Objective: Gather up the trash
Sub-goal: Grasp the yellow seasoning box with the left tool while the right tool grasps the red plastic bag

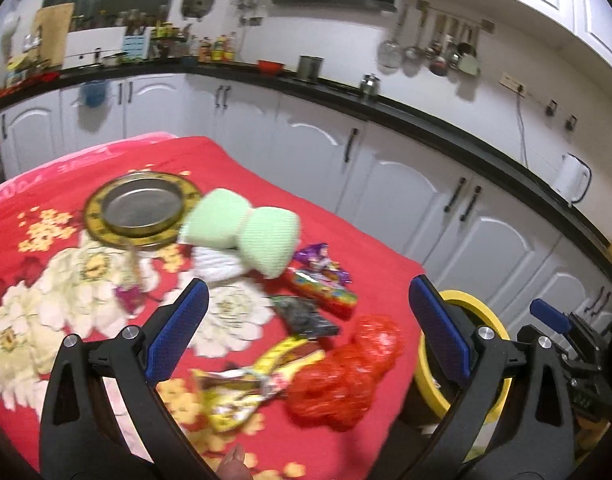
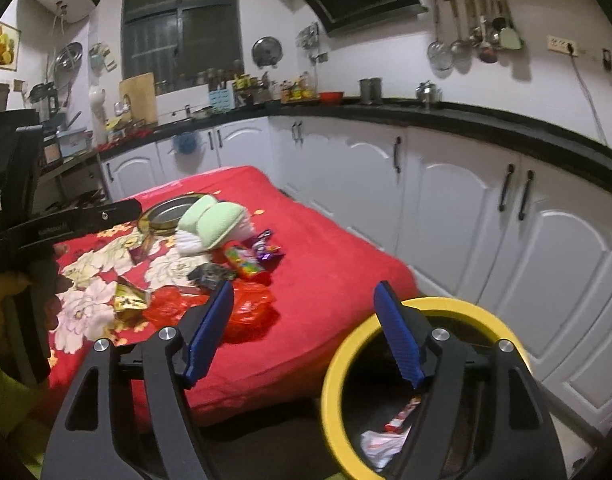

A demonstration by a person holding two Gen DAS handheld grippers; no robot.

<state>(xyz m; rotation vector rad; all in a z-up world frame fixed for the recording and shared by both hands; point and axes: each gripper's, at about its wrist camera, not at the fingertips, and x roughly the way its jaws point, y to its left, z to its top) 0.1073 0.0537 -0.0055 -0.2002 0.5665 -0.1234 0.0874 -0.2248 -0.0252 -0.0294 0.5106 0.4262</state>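
Trash lies on a red floral cloth: a crumpled red plastic bag, a yellow wrapper, a dark wrapper, a rainbow wrapper and a purple wrapper. My left gripper hangs open above them, holding nothing. Beside the table's right edge stands a yellow-rimmed bin with a white and red wrapper inside. My right gripper is open and empty, its right finger over the bin's rim and its left finger over the red bag.
Two green knitted pads, a white cloth and a round metal tin sit further back on the table. White cabinets under a black counter run close behind the bin. A hand shows at the left.
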